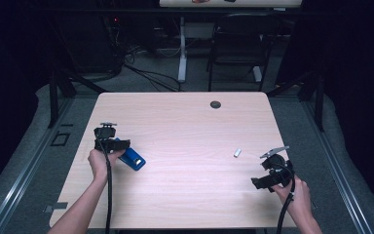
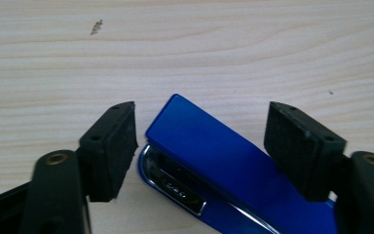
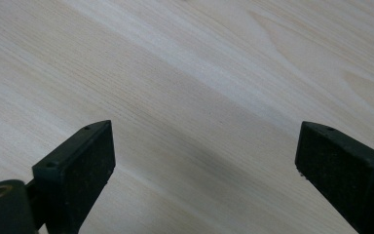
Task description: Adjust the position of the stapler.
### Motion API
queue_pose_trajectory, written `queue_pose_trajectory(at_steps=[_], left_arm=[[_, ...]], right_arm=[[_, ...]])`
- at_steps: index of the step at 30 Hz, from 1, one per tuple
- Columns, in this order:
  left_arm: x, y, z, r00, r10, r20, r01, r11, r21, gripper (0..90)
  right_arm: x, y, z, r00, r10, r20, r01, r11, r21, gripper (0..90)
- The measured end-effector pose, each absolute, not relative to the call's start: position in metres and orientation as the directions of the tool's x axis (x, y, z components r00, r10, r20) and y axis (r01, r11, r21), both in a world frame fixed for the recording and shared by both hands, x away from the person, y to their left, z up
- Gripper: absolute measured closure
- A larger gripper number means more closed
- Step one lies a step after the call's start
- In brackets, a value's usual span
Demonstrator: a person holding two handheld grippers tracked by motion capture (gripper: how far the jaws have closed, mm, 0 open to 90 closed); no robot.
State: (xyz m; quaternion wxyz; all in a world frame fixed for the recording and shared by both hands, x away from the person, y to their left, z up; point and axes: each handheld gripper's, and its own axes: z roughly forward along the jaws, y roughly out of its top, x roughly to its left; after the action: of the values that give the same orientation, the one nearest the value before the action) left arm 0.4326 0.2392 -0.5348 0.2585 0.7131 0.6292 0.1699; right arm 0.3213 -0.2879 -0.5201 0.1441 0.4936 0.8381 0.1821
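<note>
Left gripper (image 2: 199, 146) spread around a blue stapler (image 2: 224, 165) near the desk's left edge.
The stapler (image 1: 132, 157) lies flat on the desk (image 1: 185, 122), between the jaws but clear of both pads; the left gripper (image 1: 108, 141) sits over its rear end; the right gripper (image 1: 268, 180) hovers near the front right corner with jaws wide apart over bare wood, holding nothing; a small silver piece (image 1: 237, 152) lies just beyond it, toward the right edge.

Right gripper (image 3: 204, 165): black padded jaws spread wide, nothing between; pale wood-grain tabletop (image 3: 199, 73) beneath, faint shadow across.
</note>
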Motion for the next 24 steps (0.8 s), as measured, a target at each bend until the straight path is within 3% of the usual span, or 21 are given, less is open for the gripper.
queue_pose_trajectory(at_steps=[24], left_arm=[[0.4337,0.2472,-0.534,0.187,0.974,-0.125,0.806,-0.08,0.586,36.0]], right_arm=[[0.3207,-0.2881,-0.5202,-0.47,0.88,-0.065,0.773,0.446,0.452,8.9]])
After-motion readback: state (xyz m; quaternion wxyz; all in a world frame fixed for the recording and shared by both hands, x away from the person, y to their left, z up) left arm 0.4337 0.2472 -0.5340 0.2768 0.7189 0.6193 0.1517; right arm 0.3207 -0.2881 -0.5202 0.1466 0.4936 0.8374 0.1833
